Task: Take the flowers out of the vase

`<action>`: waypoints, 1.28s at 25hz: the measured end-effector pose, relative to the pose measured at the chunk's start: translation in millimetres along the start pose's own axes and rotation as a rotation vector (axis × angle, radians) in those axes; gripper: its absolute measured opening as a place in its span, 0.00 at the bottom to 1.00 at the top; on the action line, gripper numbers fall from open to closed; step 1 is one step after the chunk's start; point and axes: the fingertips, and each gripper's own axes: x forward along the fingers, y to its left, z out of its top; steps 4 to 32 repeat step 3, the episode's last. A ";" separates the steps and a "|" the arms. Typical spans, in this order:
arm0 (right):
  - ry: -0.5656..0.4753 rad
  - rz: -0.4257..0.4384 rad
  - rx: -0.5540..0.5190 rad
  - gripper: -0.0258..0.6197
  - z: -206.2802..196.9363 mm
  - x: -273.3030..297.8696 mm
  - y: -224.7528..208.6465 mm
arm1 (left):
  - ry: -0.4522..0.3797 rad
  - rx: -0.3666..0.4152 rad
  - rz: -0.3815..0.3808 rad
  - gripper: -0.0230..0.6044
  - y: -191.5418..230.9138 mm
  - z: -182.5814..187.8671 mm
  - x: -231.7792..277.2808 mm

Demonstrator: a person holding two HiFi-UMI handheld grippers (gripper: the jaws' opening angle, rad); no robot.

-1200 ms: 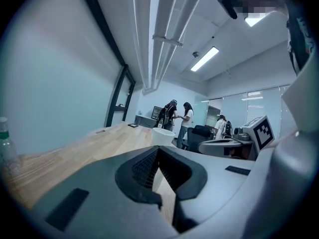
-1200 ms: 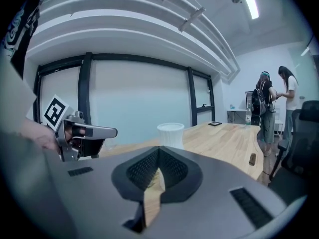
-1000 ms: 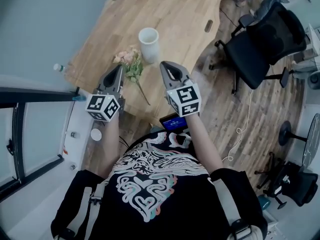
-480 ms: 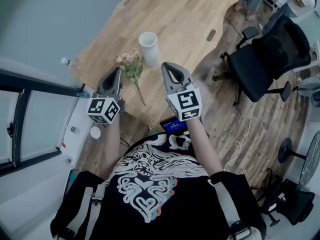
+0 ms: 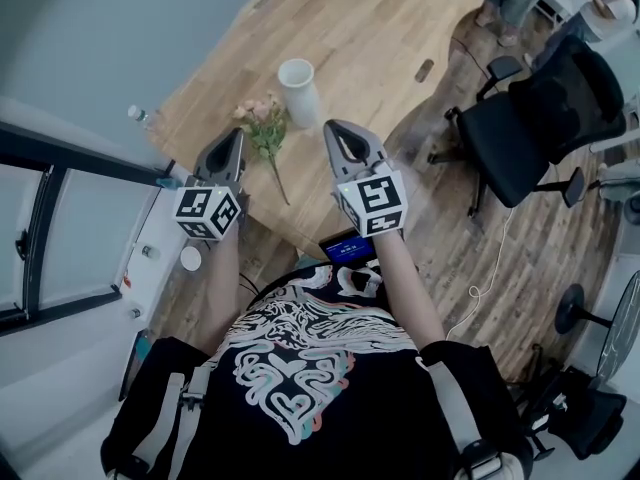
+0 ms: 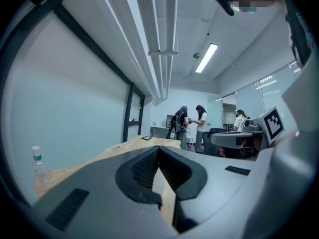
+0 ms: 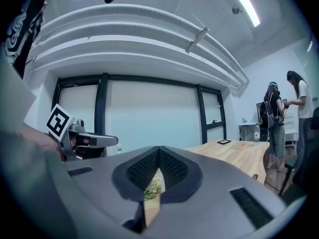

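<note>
The flowers (image 5: pixel 265 140) are out of the vase (image 5: pixel 298 90). They lie flat on the wooden counter (image 5: pixel 350 38), blooms just beside the vase's left side and the long stem trailing back toward the near edge. The white vase stands upright and looks empty from above, so I'd judge the job done, or as good as done.

The left gripper (image 5: pixel 236 138) hovers over the near-left corner of the counter, left of the flowers and clear of them. The left gripper view shows its fingers (image 6: pixel 142 169) pressed together with nothing between them, only a sliver of counter showing through the slot. The right gripper (image 5: pixel 335 130) hangs to the right of the stem, also off the counter. It is closed and empty too. A bit of green and pale bloom shows through its slot in the right gripper view, but that is the bunch lying on the counter beyond, not something pinched.

Both point roughly level across the counter, one either side of the flowers. To me that reads as hands drawn back from a finished set-down, not lined up for a grab. Laying the bunch next to the vase keeps it in easy reach and away from the edge.
</note>
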 end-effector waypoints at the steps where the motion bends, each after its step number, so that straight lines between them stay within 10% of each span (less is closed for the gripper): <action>1: 0.001 0.000 -0.002 0.04 0.3 -1.3 -0.6 | 0.005 0.011 0.003 0.04 -0.4 0.2 0.7; 32: 0.003 0.001 -0.005 0.04 0.9 -4.3 -1.4 | 0.015 0.032 0.007 0.04 -1.5 0.7 2.1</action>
